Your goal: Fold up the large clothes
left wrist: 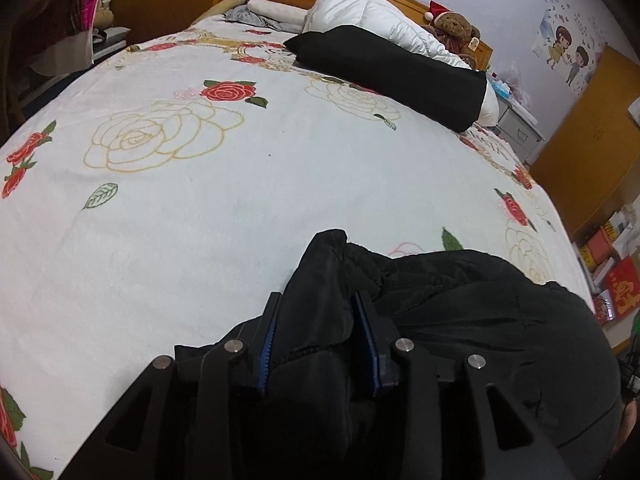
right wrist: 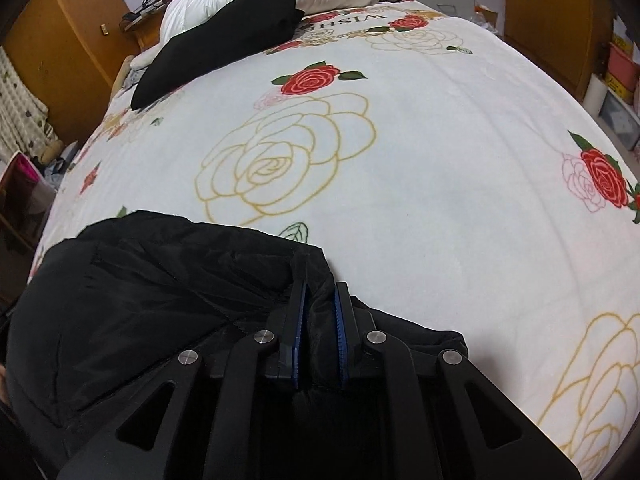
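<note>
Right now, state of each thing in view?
left tongs: shut on black jacket
right tongs: shut on black jacket
black jacket: bunched at the near edge of the bed, not yet spread or folded
black garment: folded, lying against the white duvet
white duvet: rolled at the headboard

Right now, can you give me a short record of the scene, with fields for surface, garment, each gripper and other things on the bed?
surface: bed with a white rose-print blanket
garment: black jacket, bunched at the near edge
left gripper: jaws shut on jacket fabric
right gripper: jaws shut on jacket fabric
far end: black pillow, white duvet, teddy bear
</note>
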Tool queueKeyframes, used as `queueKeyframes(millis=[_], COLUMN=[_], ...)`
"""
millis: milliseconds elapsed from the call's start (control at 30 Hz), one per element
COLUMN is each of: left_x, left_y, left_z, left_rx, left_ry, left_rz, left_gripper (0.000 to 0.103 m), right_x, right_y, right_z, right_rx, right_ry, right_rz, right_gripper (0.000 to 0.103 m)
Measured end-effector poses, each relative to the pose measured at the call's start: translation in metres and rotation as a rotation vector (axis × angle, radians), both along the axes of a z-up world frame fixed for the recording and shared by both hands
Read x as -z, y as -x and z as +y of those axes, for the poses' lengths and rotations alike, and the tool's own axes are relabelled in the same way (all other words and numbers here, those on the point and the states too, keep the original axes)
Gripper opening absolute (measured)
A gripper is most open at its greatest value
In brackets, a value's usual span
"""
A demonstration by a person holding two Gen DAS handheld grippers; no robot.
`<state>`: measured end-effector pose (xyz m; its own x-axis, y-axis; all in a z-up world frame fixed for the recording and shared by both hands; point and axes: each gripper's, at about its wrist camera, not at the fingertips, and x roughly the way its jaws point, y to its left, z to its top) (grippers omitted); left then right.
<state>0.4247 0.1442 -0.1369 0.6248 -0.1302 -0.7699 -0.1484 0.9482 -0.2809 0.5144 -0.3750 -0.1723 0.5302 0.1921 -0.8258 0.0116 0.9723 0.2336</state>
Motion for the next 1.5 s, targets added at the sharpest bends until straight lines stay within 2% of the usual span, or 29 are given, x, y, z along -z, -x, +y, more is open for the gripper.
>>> queueKeyframes(millis=[100, 267, 333, 400, 500, 633, 733, 833, 900, 967, 1033, 1067, 1100, 1167, 1233, 1367, 1500], left_x=[0.002, 0.004, 0.003, -0.004, -0.023, -0.054, -0.083, -0.112, -0.123, -0.123, -0.109, -0.094, -0.079, -0.051, -0.041, -0.027, -0.017], left_y=[-0.002, -0.003, -0.005, -0.008, -0.005, 0.007, 0.018, 0.04, 0.053, 0.058, 0.056, 0.05, 0.042, 0.028, 0.019, 0.01, 0.01], left_z=[-0.006, -0.008, -0.008, -0.009, -0.003, 0.011, 0.013, -0.011, -0.044, -0.081, -0.119, -0.134, -0.141, -0.137, -0.126, -0.136, -0.134], left_rx=[-0.007, -0.018, -0.024, -0.029, -0.023, -0.058, -0.079, -0.01, 0.087, 0.203, 0.306, 0.331, 0.332, 0.301, 0.261, 0.255, 0.243], left_ry=[-0.038, -0.058, -0.075, -0.1, -0.102, -0.078, -0.085, -0.07, -0.055, -0.05, -0.105, -0.149, -0.167, -0.135, -0.086, -0.143, -0.122], left_rz=[-0.004, -0.004, 0.01, 0.04, 0.049, 0.017, -0.036, -0.13, -0.182, -0.192, -0.191, -0.162, -0.119, -0.065, -0.076, -0.083, -0.089], left_gripper=[0.041, 0.044, 0.049, 0.053, 0.054, 0.055, 0.055, 0.058, 0.063, 0.064, 0.064, 0.064, 0.064, 0.064, 0.064, 0.064, 0.064], right_x=[0.004, 0.005, 0.003, -0.003, -0.031, -0.087, -0.126, -0.144, -0.138, -0.119, -0.098, -0.081, -0.071, -0.053, -0.041, -0.024, -0.016], right_y=[-0.001, 0.0, -0.001, 0.0, 0.007, 0.03, 0.053, 0.078, 0.087, 0.085, 0.074, 0.064, 0.058, 0.047, 0.038, 0.028, 0.028], right_z=[0.003, 0.006, 0.005, 0.003, 0.001, -0.005, 0.003, 0.041, 0.07, 0.101, 0.115, 0.119, 0.118, 0.109, 0.097, 0.101, 0.105], right_rx=[0.004, 0.004, 0.005, 0.008, 0.011, 0.037, 0.04, -0.05, -0.118, -0.181, -0.199, -0.191, -0.179, -0.146, -0.127, -0.127, -0.121], right_ry=[0.018, 0.044, 0.044, 0.041, 0.084, 0.078, 0.065, 0.042, 0.037, 0.042, 0.071, 0.089, 0.103, 0.123, 0.073, 0.119, 0.128], right_rz=[-0.001, -0.002, 0.001, 0.007, -0.006, -0.132, -0.235, -0.306, -0.314, -0.285, -0.249, -0.216, -0.2, -0.203, -0.184, -0.187, -0.185], right_gripper=[0.014, 0.015, 0.015, 0.021, 0.029, 0.031, 0.04, 0.047, 0.047, 0.047, 0.047, 0.047, 0.047, 0.047, 0.047, 0.048, 0.048])
